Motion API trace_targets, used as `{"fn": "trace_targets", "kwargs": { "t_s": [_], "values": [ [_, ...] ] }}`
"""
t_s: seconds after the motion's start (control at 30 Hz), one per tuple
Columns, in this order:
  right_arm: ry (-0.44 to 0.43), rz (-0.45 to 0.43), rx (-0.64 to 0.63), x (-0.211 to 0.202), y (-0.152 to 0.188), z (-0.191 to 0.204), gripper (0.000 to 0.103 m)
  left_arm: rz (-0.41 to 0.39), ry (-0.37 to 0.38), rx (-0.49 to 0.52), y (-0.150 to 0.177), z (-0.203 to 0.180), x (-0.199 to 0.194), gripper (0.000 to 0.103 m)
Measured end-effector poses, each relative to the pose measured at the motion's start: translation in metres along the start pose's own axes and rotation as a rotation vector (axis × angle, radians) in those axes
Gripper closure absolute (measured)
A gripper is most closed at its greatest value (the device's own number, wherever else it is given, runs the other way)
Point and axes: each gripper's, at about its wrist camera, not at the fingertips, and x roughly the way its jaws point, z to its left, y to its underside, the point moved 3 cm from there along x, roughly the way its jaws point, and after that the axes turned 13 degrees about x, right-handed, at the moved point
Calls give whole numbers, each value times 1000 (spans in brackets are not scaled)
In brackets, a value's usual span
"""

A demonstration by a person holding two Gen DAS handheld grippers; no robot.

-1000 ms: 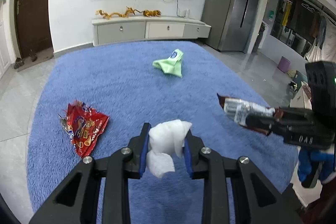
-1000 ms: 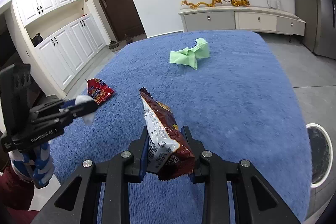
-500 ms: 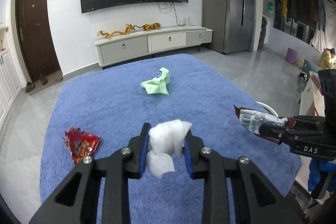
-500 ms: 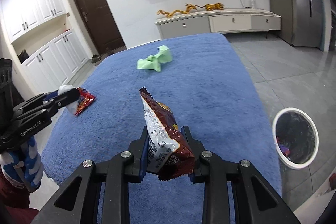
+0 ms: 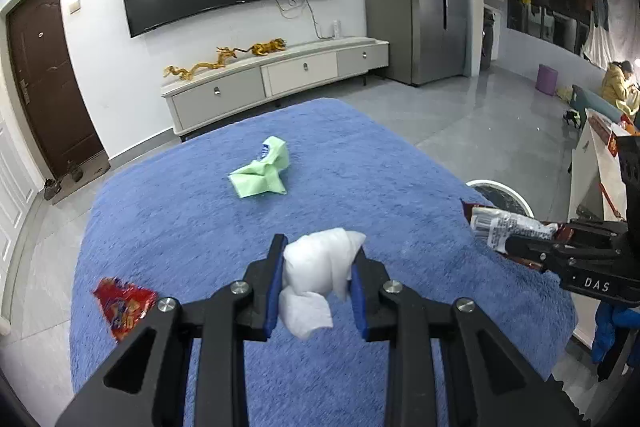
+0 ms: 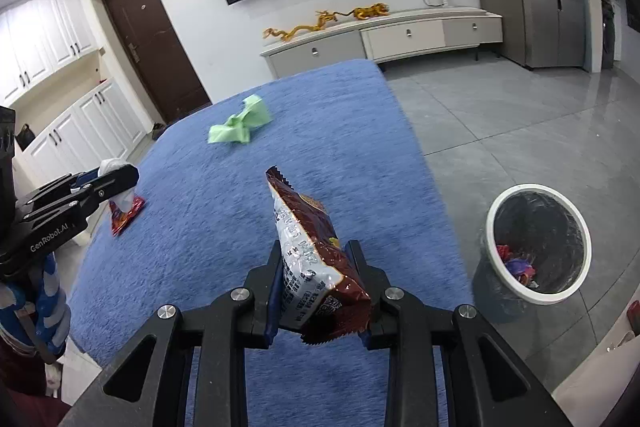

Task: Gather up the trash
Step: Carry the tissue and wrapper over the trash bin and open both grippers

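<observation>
At the far left of the blue rug [image 5: 360, 187] lies a red snack wrapper [image 5: 122, 307], flat on the pile near the rug's edge, partly behind the frame of the left claw [image 5: 318, 281]. This claw is closed on a crumpled white tissue [image 5: 320, 267]; both blue pads press on its sides, and a loose fold hangs down below them. Further back, in the middle of the rug, lies a green wrapper [image 5: 262, 173] (folded and creased, with a small blue mark on it), well apart from both claws. To the right, the right claw [image 6: 318, 281] is closed on a brown snack bag [image 6: 310, 247], which stands upright between the pads with its silver printed side turned to the left and its serrated top edge pointing away from the camera. In the left wrist view the same bag sticks out sideways from that claw, above the right border of the rug. At the far right, on the grey tiled floor just beside the rug, stands a round trash bin [image 6: 494, 223] with a white rim and a dark liner; some coloured scraps lie at its bottom
</observation>
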Motion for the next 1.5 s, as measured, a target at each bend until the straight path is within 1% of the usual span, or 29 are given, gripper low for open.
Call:
{"fn": "trace_targets", "kwargs": {
  "t_s": [0.17,0.23,0.3,0.4,0.43,0.5,0.63,0.7,0.8,0.97,1.1,1.17,1.2,1.27,1.33,1.37,1.5],
  "values": [
    [17,-29,52,-3,-10,-28,76,24,34,50,-17,-19,22,76],
    [34,-43,81,-5,-14,-44,76,36,71,60,-24,-27,32,76],
    [58,-55,115,-8,-17,-63,76,55,126,64,-34,-38,49,76],
    [107,-79,191,-14,-22,-101,76,80,204,70,-55,-55,73,76],
    [123,-87,216,-15,-25,-112,76,88,238,78,-67,-65,85,76],
    [158,-101,263,-20,-28,-136,76,100,282,89,-83,-84,101,76],
    [244,-120,334,-26,-39,-185,76,132,383,104,-126,-131,147,76],
    [283,-127,371,-28,-48,-210,76,141,426,114,-144,-155,167,75],
    [320,-127,409,-25,-60,-239,76,179,482,111,-166,-189,201,73],
    [357,-94,460,-2,-82,-282,74,251,509,131,-187,-236,260,73],
    [376,-77,486,16,-90,-304,72,338,537,104,-189,-265,308,73],
    [394,-65,488,27,-91,-312,69,359,537,98,-189,-275,324,72],
    [405,-62,499,33,-91,-319,67,370,542,89,-187,-280,330,68],
    [411,-59,512,40,-91,-326,58,389,563,63,-185,-288,342,61],
    [434,-55,529,46,-90,-337,50,388,573,44,-185,-294,348,46],
    [439,-55,536,47,-90,-341,50,384,578,37,-187,-298,350,42],
    [450,-69,554,46,-93,-346,50,375,587,9,-193,-303,351,42]
  ]
}}
